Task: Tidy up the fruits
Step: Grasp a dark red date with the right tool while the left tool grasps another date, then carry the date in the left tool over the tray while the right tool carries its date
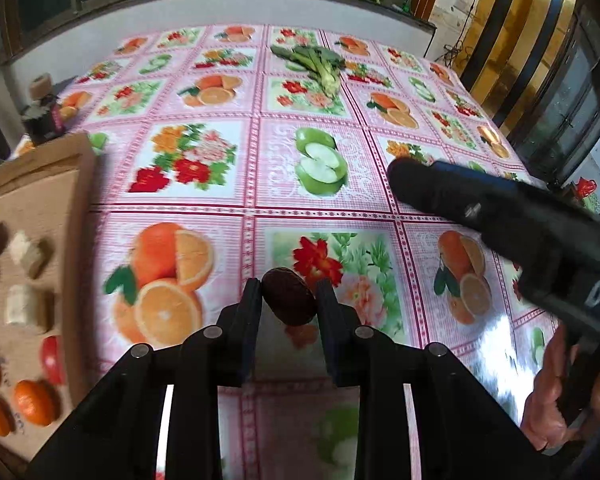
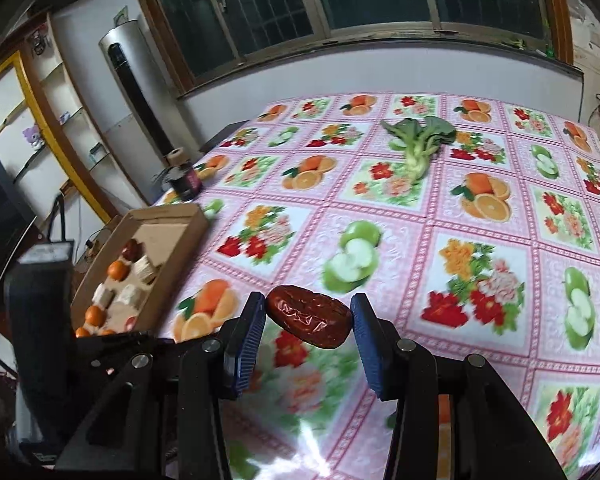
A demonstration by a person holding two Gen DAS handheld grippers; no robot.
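Note:
My left gripper (image 1: 288,292) is shut on a dark brown wrinkled date (image 1: 289,296), held above the fruit-print tablecloth. In the right wrist view my right gripper (image 2: 308,318) is shut on a glossy red-brown date (image 2: 309,322), gripped end to end and lifted off the cloth. A cardboard box (image 1: 40,184) lies at the left table edge and holds several small oranges (image 1: 34,402), pale cake-like blocks (image 1: 22,304), a red fruit (image 1: 52,354) and a dark date. The same box (image 2: 172,256) shows left of my right gripper.
A leafy green vegetable (image 2: 418,140) lies toward the far side of the table. A dark jar (image 2: 186,180) with a tape roll on it stands at the far left corner. The right gripper's black body (image 1: 500,216) crosses the right of the left wrist view, a hand (image 1: 556,408) below it.

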